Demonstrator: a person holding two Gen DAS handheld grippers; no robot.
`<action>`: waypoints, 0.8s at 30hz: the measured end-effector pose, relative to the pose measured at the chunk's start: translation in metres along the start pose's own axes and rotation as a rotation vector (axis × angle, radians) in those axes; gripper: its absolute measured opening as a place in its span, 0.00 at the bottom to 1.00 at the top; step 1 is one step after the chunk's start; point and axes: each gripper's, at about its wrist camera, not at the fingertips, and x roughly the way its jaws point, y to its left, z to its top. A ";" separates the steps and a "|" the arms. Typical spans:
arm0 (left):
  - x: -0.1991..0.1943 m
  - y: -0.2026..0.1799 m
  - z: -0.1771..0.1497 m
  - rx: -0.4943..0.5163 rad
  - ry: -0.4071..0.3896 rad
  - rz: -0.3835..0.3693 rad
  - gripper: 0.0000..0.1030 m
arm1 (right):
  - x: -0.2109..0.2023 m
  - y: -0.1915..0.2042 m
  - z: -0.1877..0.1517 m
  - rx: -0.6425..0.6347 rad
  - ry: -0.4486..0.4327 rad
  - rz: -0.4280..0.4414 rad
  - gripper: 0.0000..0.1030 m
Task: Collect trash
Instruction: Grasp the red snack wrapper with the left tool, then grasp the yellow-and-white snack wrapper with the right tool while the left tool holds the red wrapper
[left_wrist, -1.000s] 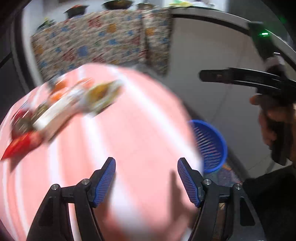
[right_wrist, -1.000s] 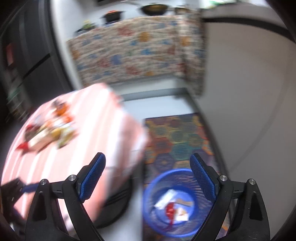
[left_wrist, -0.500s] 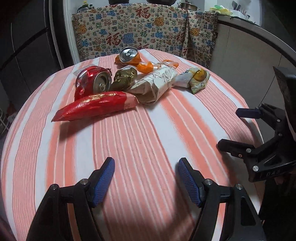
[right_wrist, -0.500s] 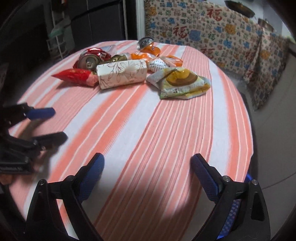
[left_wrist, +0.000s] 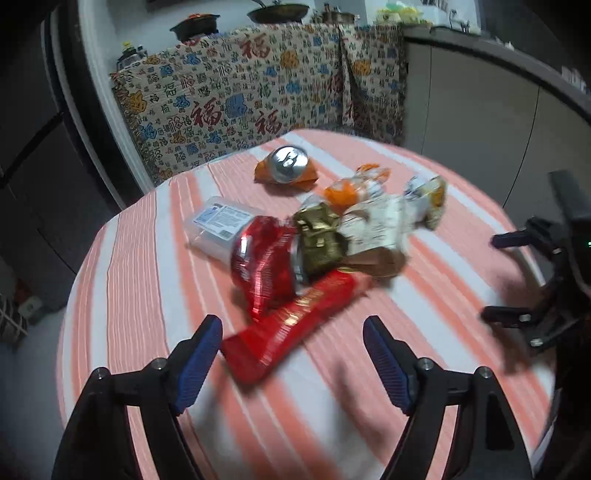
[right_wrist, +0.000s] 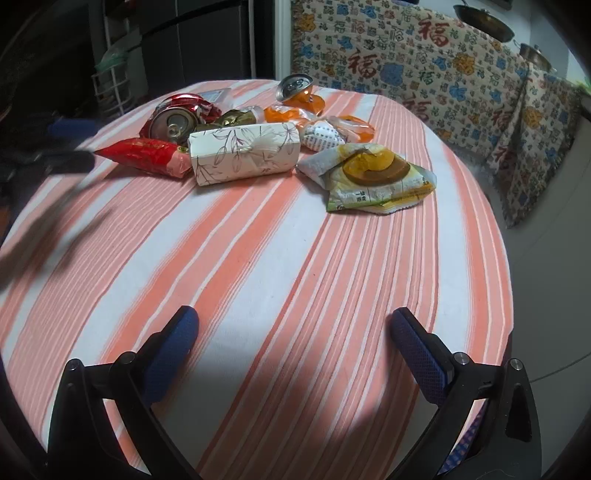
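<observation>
Because the trash sits heaped at the far side of the bench (right_wrist: 295, 258), both grippers, the left gripper (left_wrist: 291, 354) and the right gripper (right_wrist: 291, 350), hover empty with jaws apart, the left one nearest the red wrapper (left_wrist: 291, 321).

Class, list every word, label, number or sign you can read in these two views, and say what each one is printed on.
"福": large red characters repeated across the patterned cloth behind the table.
Yellow-green snack wrapper: small print, too small to read.
Long red foil packet: gold print, blurred.
Clear plastic box: blue label, unreadable.
</observation>
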 end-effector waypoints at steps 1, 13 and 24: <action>0.009 0.003 0.000 0.015 0.017 -0.010 0.78 | 0.000 0.000 0.000 -0.001 0.000 0.000 1.00; -0.002 -0.037 -0.021 0.056 0.030 -0.308 0.78 | -0.006 -0.011 -0.008 0.025 0.025 0.020 0.99; 0.049 -0.035 -0.006 -0.073 0.117 -0.163 0.71 | -0.018 -0.079 0.023 0.174 -0.108 0.016 0.99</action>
